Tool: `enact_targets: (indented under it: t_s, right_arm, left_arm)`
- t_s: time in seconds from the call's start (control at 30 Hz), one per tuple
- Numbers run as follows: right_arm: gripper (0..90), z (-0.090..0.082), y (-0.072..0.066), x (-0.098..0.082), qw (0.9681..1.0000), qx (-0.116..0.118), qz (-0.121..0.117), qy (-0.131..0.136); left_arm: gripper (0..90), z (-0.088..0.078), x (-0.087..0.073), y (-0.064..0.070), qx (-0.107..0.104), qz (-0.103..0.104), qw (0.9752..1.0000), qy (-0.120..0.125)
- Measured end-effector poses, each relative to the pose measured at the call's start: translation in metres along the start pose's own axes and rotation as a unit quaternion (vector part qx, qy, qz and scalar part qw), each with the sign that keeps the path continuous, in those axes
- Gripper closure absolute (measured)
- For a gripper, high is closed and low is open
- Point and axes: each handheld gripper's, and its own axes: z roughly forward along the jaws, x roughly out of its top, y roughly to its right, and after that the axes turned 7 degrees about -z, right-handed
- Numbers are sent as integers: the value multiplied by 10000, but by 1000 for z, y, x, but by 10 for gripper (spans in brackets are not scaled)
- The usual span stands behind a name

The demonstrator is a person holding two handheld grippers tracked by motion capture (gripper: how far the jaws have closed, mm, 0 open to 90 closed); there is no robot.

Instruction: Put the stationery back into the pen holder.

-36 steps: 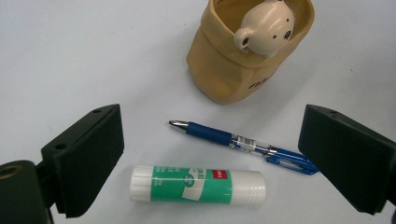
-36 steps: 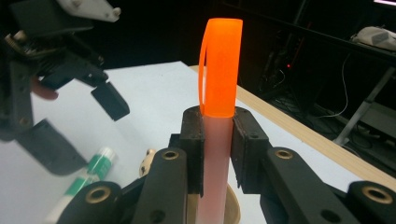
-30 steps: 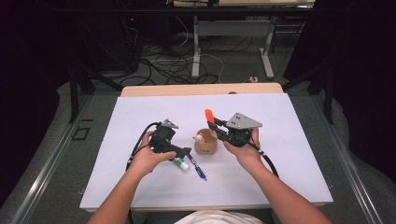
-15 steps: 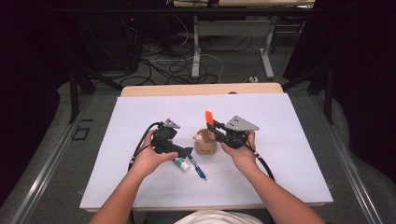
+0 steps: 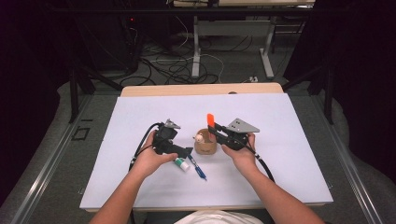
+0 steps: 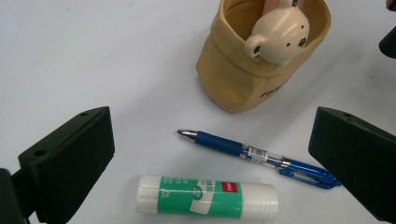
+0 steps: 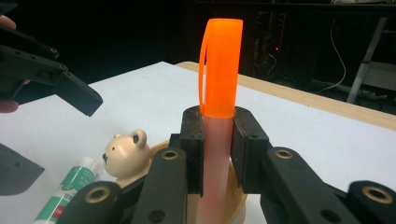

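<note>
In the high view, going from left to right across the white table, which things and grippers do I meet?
Left gripper → glue stick → blue pen → tan bear pen holder → right gripper, shut on an orange highlighter.

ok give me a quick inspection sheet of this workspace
surface: white sheet over a wooden table, flat and clean
job's things: orange-capped highlighter upright over the tan bear pen pot; blue pen and glue stick lying flat beside the pot
clutter: nothing seen
grippers: right claw shut on the highlighter; left claw open above pen and glue stick
cables: one trailing from each claw, more on the floor beyond the table
surroundings: dark room, desk legs behind
</note>
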Motion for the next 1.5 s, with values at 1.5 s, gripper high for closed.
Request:
enact_targets:
  t_s: [1.5]
  right_arm:
    - [497, -4, 1, 1, 9990, -36, 362, -268]
  left_arm:
    - [7, 0, -3, -8, -20, -139, 9999, -23]
